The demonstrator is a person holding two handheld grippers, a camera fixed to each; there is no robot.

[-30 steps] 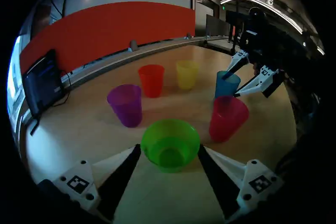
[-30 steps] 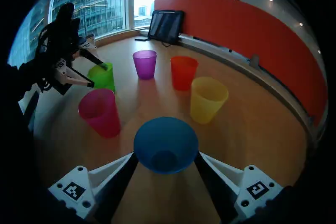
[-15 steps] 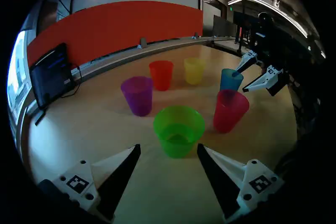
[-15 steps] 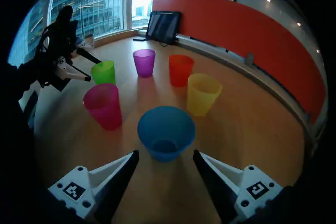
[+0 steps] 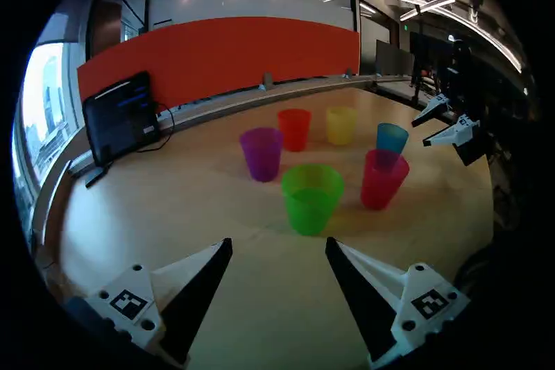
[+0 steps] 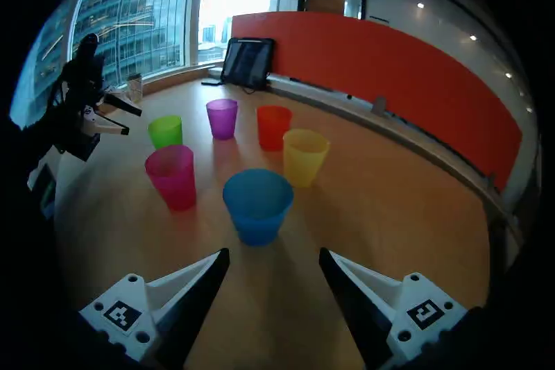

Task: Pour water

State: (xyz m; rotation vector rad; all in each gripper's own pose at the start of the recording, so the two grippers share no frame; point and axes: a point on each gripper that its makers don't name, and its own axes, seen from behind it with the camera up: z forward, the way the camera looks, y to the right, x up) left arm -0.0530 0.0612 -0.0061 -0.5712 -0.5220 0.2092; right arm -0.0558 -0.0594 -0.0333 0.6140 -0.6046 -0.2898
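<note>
Green translucent plastic cup and blue plastic cup stand released. We pull our left gripper and right gripper back, both wide and empty, so this pour looks finished.

- No words, numbers or brand names are coming through legibly in either view.
- Square black-and-white coded markers are sitting on both fingers of the left gripper. They are patterns of blocks, not letters or digits.
- Markers of the same kind are sitting on both fingers of the right gripper, one on each.
- A dark screen is standing at the far edge of the counter and showing faint bluish lines near its top, too small to make out.
</note>
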